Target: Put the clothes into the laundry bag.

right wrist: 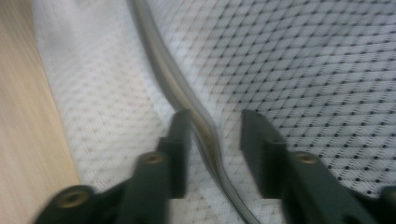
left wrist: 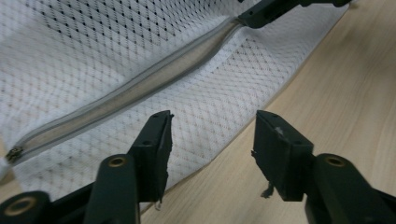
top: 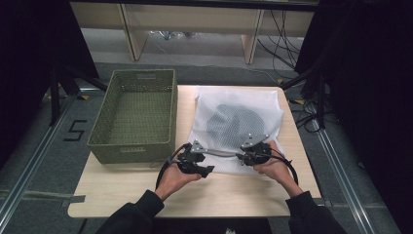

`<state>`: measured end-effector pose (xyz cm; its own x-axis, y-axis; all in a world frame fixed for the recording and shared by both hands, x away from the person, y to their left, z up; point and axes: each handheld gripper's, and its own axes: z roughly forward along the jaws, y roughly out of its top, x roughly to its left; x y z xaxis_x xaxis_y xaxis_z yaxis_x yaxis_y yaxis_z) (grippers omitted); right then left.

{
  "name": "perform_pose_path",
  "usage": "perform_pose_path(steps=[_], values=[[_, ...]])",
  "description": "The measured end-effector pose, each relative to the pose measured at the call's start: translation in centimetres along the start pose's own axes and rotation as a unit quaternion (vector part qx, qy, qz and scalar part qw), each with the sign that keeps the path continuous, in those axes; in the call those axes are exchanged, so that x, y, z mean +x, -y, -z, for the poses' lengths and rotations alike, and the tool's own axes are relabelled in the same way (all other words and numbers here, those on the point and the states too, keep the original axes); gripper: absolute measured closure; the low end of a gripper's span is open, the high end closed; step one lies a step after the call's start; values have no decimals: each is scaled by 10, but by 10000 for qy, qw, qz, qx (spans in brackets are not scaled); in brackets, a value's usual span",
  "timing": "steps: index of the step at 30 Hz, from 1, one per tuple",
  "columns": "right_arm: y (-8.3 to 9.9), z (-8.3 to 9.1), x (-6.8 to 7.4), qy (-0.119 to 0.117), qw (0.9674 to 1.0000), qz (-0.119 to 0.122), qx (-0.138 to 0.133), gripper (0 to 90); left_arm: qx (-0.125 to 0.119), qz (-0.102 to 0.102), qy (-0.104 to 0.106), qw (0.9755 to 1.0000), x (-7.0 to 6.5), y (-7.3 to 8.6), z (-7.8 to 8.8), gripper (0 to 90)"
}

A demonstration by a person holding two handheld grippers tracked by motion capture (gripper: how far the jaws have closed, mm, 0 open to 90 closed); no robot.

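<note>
Both my grippers parted over the mesh bag's zipper

My left gripper [left wrist: 212, 140] has its jaws apart, gripping nothing, the bag's near edge under them; my right gripper [right wrist: 215, 140] stands released astride the zipper [right wrist: 196, 116]. The left gripper view shows the zipper pull [left wrist: 14, 153] at the end. From the high view, the white mesh bag [top: 234, 117] holds something dark, beside a green basket [top: 136, 114] on the table [top: 122, 190].

Mesh bag [top: 237, 124]: white, diamond-net pattern, dark grey round patch showing through at centre frame. Zipper [left wrist: 135, 91]: grey tape, beige strip down the middle. Basket [top: 108, 140], left of frame: olive green, woven. Table [top: 126, 190]: light wood grain. Both grippers' jaws: black. Sleeves, bottom edge: black.
</note>
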<state>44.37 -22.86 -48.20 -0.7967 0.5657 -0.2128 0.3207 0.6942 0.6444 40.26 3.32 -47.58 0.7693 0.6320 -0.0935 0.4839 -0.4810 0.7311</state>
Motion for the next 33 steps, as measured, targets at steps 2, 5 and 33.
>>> perform_pose_path(steps=[2, 5, 33], values=[[0, 6, -1, -24, 9993, -353, -89, 511, -25, 16, -59, 10000, 1, 1, 5, 416], [1, 11, -5, 132, 9975, -660, -207, 409, -62, 16, -72, 10000, 2, 4, 9, 374], [10, 33, 0, 62, 9926, -1030, -635, 309, -310, -30, 16, 9995, -1, 18, 30, 255]])
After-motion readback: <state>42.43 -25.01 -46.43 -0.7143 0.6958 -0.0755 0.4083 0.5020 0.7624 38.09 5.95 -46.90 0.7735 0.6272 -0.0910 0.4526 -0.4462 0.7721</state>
